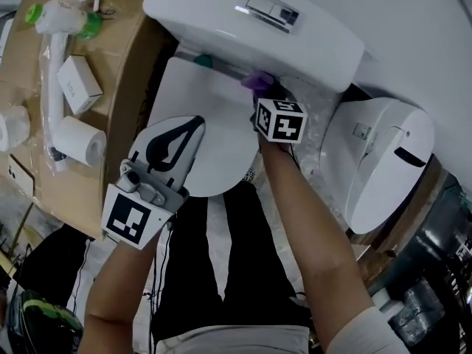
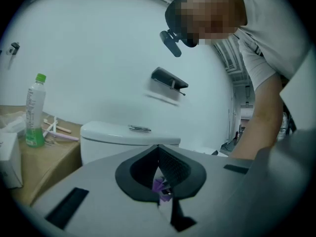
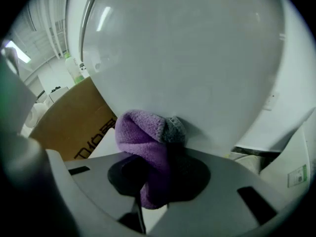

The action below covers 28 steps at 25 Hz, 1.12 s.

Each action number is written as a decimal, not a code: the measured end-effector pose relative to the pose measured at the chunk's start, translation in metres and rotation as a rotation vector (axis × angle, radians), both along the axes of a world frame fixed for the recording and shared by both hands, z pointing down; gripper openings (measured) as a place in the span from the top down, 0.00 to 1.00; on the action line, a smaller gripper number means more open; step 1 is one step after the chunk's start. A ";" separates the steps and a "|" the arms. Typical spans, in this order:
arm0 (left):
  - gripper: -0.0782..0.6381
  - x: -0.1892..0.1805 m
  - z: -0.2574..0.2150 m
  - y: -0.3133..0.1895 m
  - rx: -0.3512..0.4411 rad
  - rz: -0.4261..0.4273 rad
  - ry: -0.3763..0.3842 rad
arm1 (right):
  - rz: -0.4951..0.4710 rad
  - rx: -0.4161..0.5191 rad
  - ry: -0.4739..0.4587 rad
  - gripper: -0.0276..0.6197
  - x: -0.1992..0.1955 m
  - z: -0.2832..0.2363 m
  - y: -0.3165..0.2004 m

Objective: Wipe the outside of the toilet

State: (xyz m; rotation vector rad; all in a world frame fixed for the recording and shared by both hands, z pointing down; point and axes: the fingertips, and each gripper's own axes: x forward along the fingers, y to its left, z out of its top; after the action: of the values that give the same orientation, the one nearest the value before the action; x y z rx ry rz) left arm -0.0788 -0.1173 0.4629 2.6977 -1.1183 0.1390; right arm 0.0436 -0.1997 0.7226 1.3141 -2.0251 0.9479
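Observation:
The white toilet tank [image 1: 221, 21] stands at the top of the head view, with the closed lid [image 1: 214, 116] below it. My right gripper [image 1: 262, 96] is shut on a purple cloth [image 1: 258, 82] and holds it against the tank's front, just under the tank's top. In the right gripper view the cloth [image 3: 143, 137] bulges from the right gripper [image 3: 158, 174] and touches the tank wall [image 3: 187, 58]. My left gripper [image 1: 198, 122] hovers over the lid's left side, shut and holding nothing. The left gripper [image 2: 158, 147] faces the tank [image 2: 128, 135].
A cardboard box [image 1: 129, 72] stands close to the toilet's left, carrying a toilet roll [image 1: 81, 140], a small white box [image 1: 80, 85] and a green-capped bottle [image 2: 34, 110]. A white bin-like unit [image 1: 383, 161] sits at the right. The person's legs are right below the bowl.

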 end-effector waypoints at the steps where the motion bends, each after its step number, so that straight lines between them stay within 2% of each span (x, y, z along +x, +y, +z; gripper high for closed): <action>1: 0.88 0.007 -0.001 0.000 -0.004 0.013 0.002 | 0.020 -0.003 0.015 0.83 0.018 0.001 0.004; 5: 0.88 0.031 -0.005 0.001 -0.012 0.061 0.005 | 0.076 0.000 0.070 0.83 0.071 -0.003 0.019; 9: 0.88 0.050 -0.014 -0.001 -0.009 0.096 0.000 | 0.080 0.054 0.087 0.83 0.094 -0.033 0.020; 14: 0.88 0.062 -0.035 -0.004 0.000 0.106 0.006 | 0.025 0.138 0.080 0.83 0.085 -0.093 0.019; 22: 0.88 0.057 -0.099 0.003 0.015 0.114 -0.007 | 0.028 0.218 0.052 0.83 0.087 -0.186 0.021; 26: 0.88 0.052 -0.148 0.015 0.036 0.112 0.068 | -0.022 0.282 0.037 0.83 0.078 -0.241 0.035; 28: 0.88 0.048 -0.171 0.020 0.045 0.111 0.068 | -0.056 0.309 0.029 0.83 0.071 -0.273 0.045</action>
State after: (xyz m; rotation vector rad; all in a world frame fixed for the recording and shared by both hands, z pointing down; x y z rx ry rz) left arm -0.0310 -0.0970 0.2923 2.7827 -0.9642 0.0392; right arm 0.1145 -0.1546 0.4495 1.4092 -2.2373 0.6034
